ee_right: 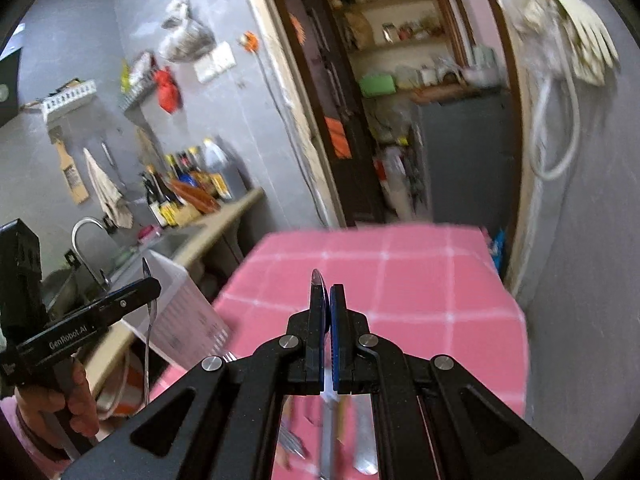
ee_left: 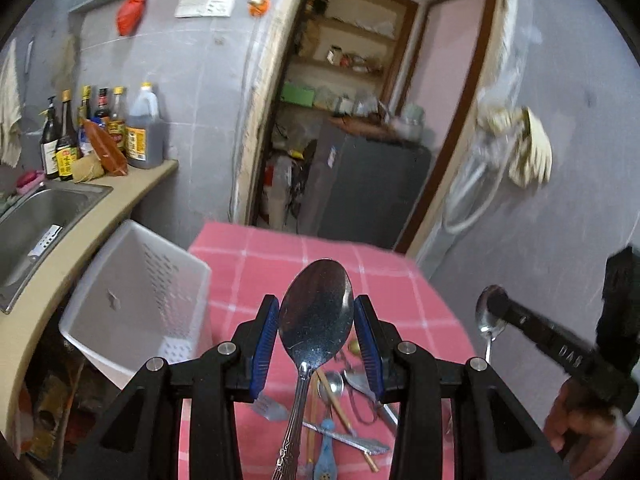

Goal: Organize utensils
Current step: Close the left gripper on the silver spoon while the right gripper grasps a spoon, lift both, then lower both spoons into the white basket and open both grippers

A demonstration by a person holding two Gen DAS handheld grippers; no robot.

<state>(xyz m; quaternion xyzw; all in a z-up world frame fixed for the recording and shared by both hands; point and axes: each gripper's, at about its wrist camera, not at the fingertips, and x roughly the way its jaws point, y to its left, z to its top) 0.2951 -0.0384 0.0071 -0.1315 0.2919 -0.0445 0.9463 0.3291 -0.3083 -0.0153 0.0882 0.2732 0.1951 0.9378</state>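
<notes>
- A steel sink [ee_left: 36, 216] is set into the beige counter [ee_left: 132, 188] at the left, with a curved tap [ee_right: 86, 240] over it.
- Sauce bottles [ee_left: 80, 128] and a large jug [ee_left: 145, 128] stand at the counter's far end against the grey wall.
- A red bag [ee_left: 134, 8] hangs high on that wall.
- Through the doorway [ee_left: 360, 92], shelves [ee_left: 344, 60] hold jars, and a dark cabinet [ee_left: 368, 184] stands below them.
- Pale gloves [ee_left: 528, 148] hang on the right wall above a white hose [ee_left: 472, 200].

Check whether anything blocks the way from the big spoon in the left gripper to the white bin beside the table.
Nothing visible does. The big spoon sits between the left gripper pads, above the pink tablecloth. The white bin stands open-topped at the table's left edge, with only air between.
</notes>
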